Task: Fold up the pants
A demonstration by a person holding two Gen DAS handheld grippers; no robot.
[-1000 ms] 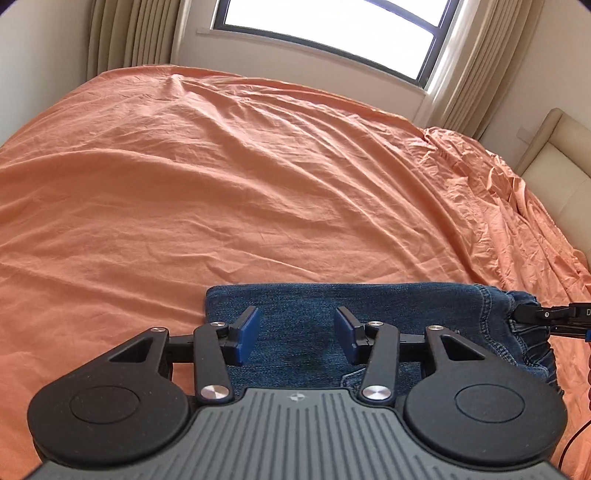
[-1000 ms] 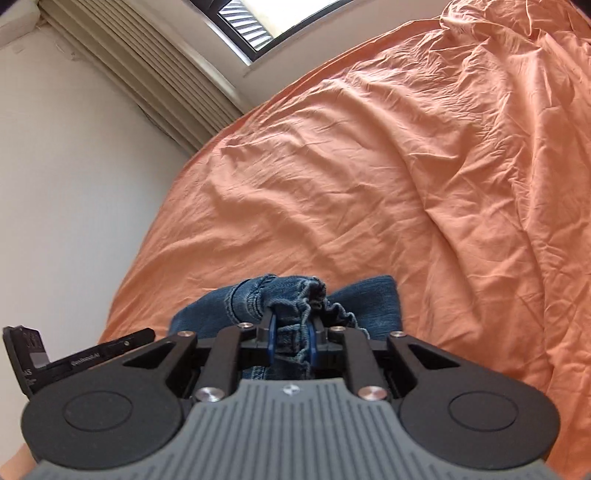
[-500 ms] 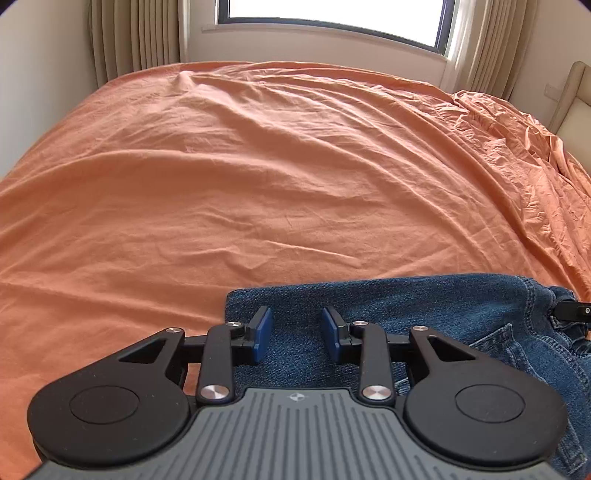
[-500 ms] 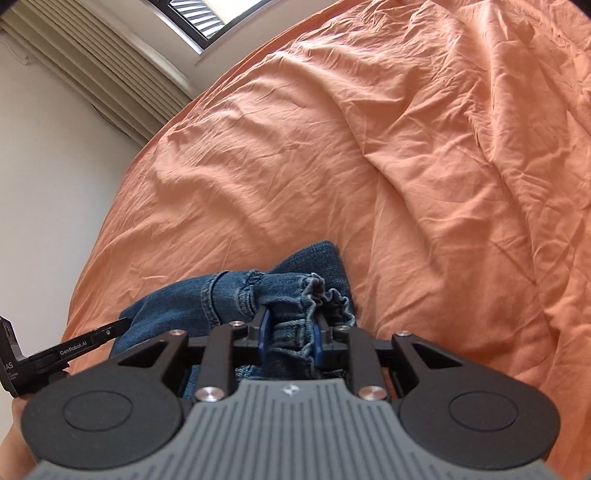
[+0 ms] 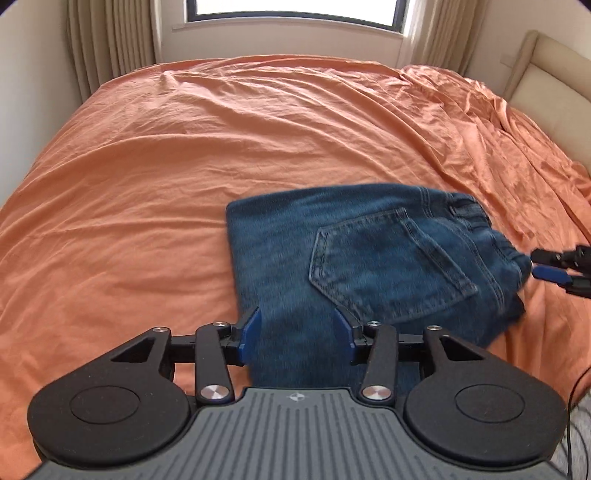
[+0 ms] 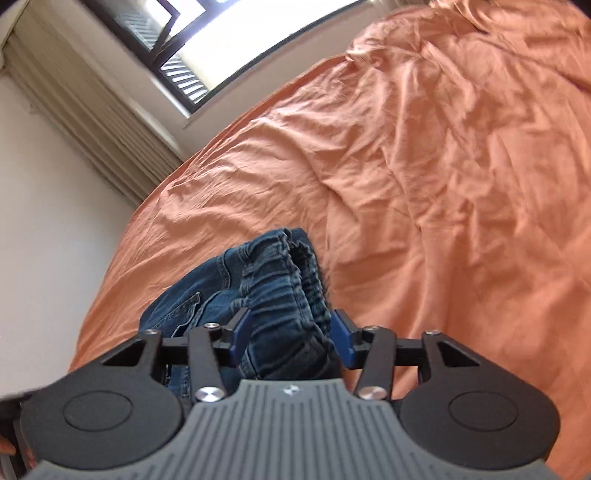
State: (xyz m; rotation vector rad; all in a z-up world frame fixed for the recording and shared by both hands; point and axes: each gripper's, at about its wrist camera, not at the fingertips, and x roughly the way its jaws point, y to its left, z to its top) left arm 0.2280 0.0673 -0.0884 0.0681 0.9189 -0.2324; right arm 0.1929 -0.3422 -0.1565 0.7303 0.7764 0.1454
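Folded blue jeans (image 5: 369,266) lie flat on the orange bed sheet (image 5: 184,166), back pocket up, elastic waistband at the right. My left gripper (image 5: 297,334) is open and empty above the near edge of the jeans. My right gripper (image 6: 291,334) is open, its blue pads on either side of the gathered waistband (image 6: 284,280) without pinching it. The right gripper also shows in the left wrist view (image 5: 550,266), just right of the waistband.
The bed is wide, with rumpled sheet toward the right (image 5: 498,122). A beige headboard (image 5: 546,85) stands at the far right. A window (image 5: 295,11) and curtains (image 5: 110,40) are behind the bed. A wall (image 6: 48,206) is left of the bed.
My right gripper has opened and let go of the waistband. My left gripper has opened wider and drawn back, so the whole folded jeans now show lying on the sheet.
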